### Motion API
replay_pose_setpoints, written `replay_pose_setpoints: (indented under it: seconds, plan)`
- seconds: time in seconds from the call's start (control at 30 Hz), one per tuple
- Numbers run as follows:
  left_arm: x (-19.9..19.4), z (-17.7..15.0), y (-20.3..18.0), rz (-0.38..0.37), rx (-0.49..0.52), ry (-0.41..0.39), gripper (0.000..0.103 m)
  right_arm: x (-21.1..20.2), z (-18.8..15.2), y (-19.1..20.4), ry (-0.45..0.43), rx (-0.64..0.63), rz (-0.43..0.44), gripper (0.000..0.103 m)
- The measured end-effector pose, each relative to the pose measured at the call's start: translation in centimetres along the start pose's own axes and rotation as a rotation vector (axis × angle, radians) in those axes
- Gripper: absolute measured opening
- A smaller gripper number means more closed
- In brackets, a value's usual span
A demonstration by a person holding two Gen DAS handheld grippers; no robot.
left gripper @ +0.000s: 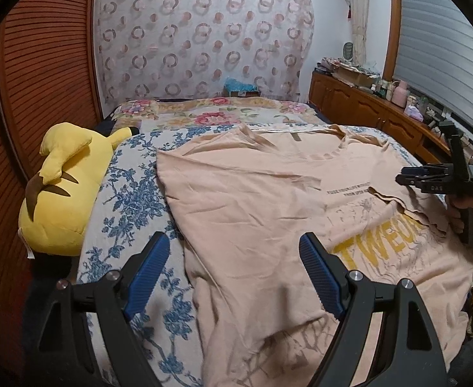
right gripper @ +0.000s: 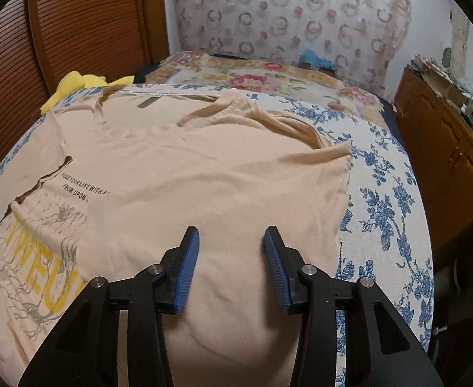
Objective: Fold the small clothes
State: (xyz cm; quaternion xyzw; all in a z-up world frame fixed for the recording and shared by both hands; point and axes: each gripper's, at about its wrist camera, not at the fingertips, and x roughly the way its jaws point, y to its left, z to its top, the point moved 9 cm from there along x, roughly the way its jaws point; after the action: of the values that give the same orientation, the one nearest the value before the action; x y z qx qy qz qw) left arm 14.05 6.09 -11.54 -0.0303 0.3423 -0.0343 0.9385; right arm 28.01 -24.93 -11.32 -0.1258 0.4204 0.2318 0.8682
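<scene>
A peach T-shirt (right gripper: 204, 174) (yellow lettering, both sides folded inward) lies creased on the bed (right gripper: 385, 200), right of the yellow plush (left gripper: 65, 193). Left hand-held gripper (left gripper: 235, 274) and right hand-held gripper (right gripper: 231, 267) hover apart, empty.

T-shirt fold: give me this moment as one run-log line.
beige T-shirt: flat on bed, both sides folded inward | left hand-held gripper: open, empty | right hand-held gripper: open, empty, above shirt
</scene>
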Motion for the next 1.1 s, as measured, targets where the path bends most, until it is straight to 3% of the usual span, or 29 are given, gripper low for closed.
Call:
replay_pose_setpoints:
  seconds: [0.1, 0.23, 0.67, 1.1]
  plan:
    - [0.6, 0.5, 0.8, 0.027, 0.013, 0.012, 0.083, 0.1, -0.2, 0.0, 0.004, 0.007, 0.009, 0.058]
    - [1.5, 1.3, 2.0, 0.048, 0.023, 0.028, 0.083, 0.1, -0.2, 0.2, 0.008, -0.007, 0.013, 0.064]
    - [7.5, 3.7, 6.2, 0.084, 0.058, 0.124, 0.083, 0.1, -0.2, 0.2, 0.008, -0.016, 0.013, 0.068]
    - [12.4, 4.4, 7.1, 0.034, 0.079, 0.201, 0.083, 0.7, 1.0, -2.1, 0.03, 0.002, -0.02, 0.068]
